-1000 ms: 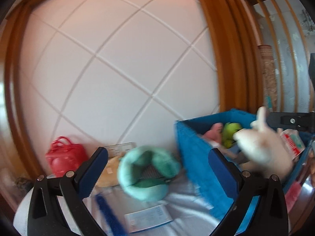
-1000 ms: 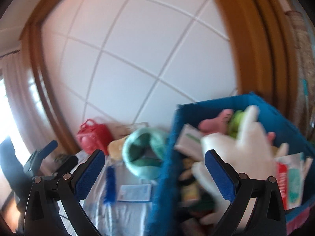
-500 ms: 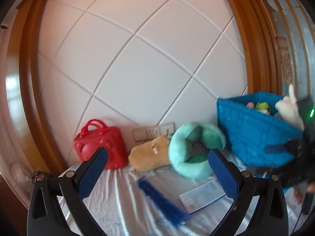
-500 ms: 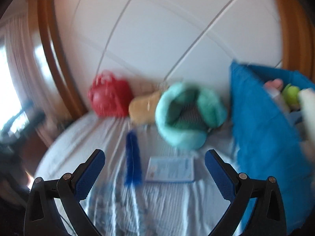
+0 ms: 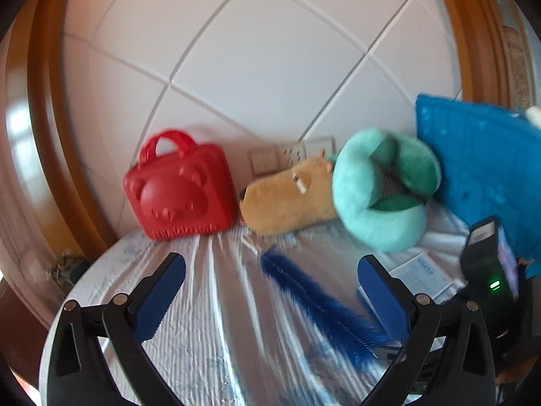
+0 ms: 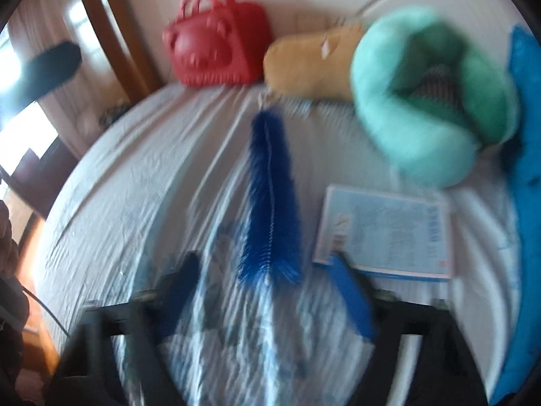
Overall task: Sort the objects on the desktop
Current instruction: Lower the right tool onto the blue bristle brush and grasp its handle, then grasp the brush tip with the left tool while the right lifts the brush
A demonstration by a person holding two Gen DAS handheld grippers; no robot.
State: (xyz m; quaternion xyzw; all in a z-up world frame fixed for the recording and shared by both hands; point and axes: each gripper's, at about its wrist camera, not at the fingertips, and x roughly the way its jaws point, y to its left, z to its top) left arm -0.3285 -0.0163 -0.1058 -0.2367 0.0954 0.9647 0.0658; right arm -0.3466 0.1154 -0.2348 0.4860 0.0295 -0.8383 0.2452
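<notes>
A fluffy dark-blue bristle brush is seen lying lengthwise on the tabletop, which is covered with a wrinkled white cloth; its near end lies just ahead of the right hand-held gripper. The jaws of this gripper have just been closing and are shown about half apart, with the brush end just beyond them and nothing pressed by the pads. The view is blurred. Just right of the brush a flat pale-blue printed booklet is laid on the cloth, its near edge beside the right pad. Behind it a mint-green plush ring cushion is propped, tilted, next to a bright blue woven storage basket at the right edge. Against the white panelled wall a tan plush toy and a red plastic bear-faced handbag are set side by side. The left hand-held gripper is held wide apart and empty above the cloth, with the brush lying diagonally between its jaws.
</notes>
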